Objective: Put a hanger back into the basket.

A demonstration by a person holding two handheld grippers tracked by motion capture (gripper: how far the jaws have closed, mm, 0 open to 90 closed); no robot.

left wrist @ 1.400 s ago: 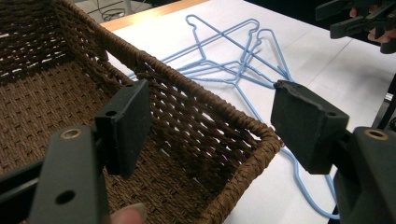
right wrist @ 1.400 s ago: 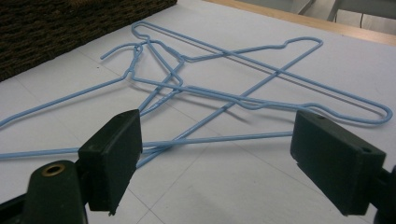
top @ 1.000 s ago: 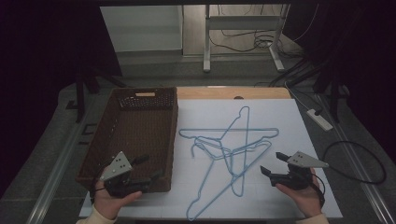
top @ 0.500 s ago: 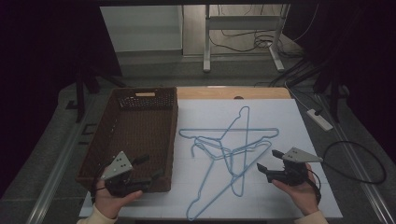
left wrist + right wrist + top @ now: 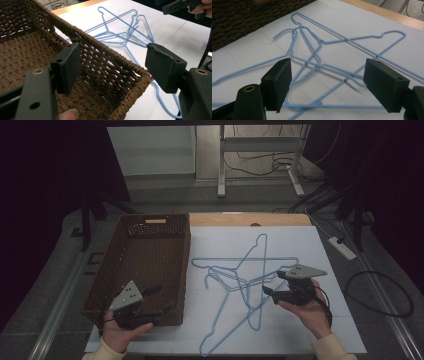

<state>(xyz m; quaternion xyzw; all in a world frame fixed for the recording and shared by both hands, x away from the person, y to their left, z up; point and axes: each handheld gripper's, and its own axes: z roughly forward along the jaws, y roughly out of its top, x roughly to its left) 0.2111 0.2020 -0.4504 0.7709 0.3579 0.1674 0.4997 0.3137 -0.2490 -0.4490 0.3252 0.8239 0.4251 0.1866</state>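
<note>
1. White surface (image 5: 300, 240) carries tangled blue hangers (image 5: 240, 280) beside a brown basket (image 5: 150, 265).
2. Right gripper (image 5: 270, 291), jaws apart, hovers seemingly just above the hangers.
3. Left gripper (image 5: 162, 300), jaws apart, sits over the basket's near corner.

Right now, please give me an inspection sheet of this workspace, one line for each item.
Surface: white sheet covers the table; bare wood strip at the far edge.
Job's things: blue wire hangers lie tangled and overlapping on the sheet; brown wicker basket beside them, nothing seen inside.
Clutter: nothing seen.
Grippers: left gripper open over the basket's near corner; right gripper open just above the hangers, holding nothing.
Cables: black cable loop on the floor; power strip there too.
Surroundings: dark room, metal table legs behind.
</note>
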